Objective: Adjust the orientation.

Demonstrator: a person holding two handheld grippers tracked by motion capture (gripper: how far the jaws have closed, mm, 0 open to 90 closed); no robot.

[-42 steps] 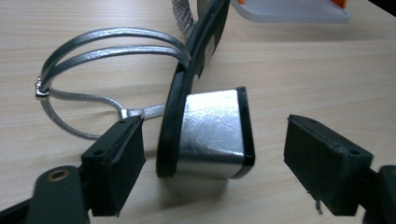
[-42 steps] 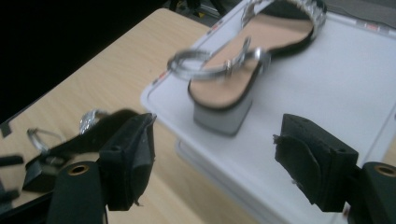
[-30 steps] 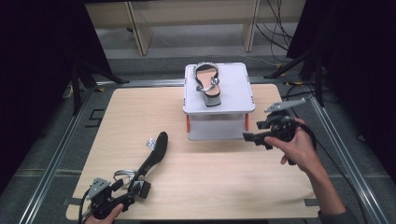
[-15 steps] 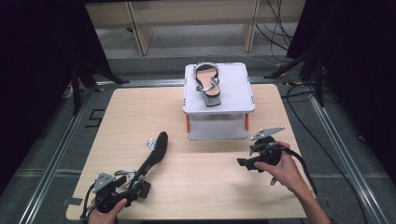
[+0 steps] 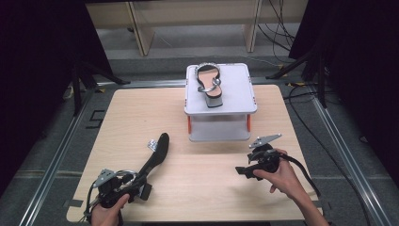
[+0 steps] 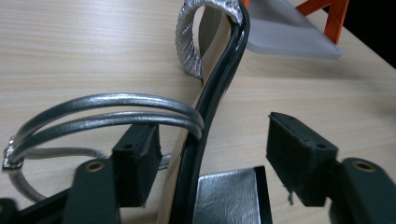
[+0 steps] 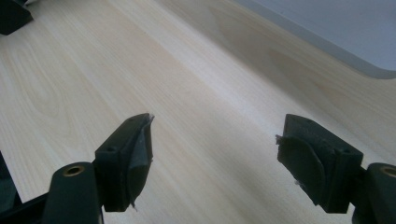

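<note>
A black sandal [image 5: 153, 157] with silver straps lies on its side at the near left of the wooden table [image 5: 141, 113]. The left gripper [image 5: 134, 188] is at the sandal's heel end. In the left gripper view the sole edge [image 6: 210, 126] stands between the two black jaws. The jaws have just been closing. One pad sits right beside the sole, and the other pad [image 6: 299, 156] is apart from it, so the grip is not made yet.

The step looks like picking up this sandal. Its twin, the other sandal [image 5: 211, 84], already sits on top of the white stand [image 5: 235, 106] at the far middle of the table. Next, the left jaws should close more until both pads press the sole. Then the sandal can be lifted and set beside its twin.

The right gripper [image 5: 244, 172] rests low over the near right of the table. Its jaws are wide and hold nothing.

The sandal's heel block [image 6: 229, 196] is cut off at the bottom of the left gripper view. The small shiny thing [image 5: 151, 143] by the sandal's toe is too small to make out.
</note>
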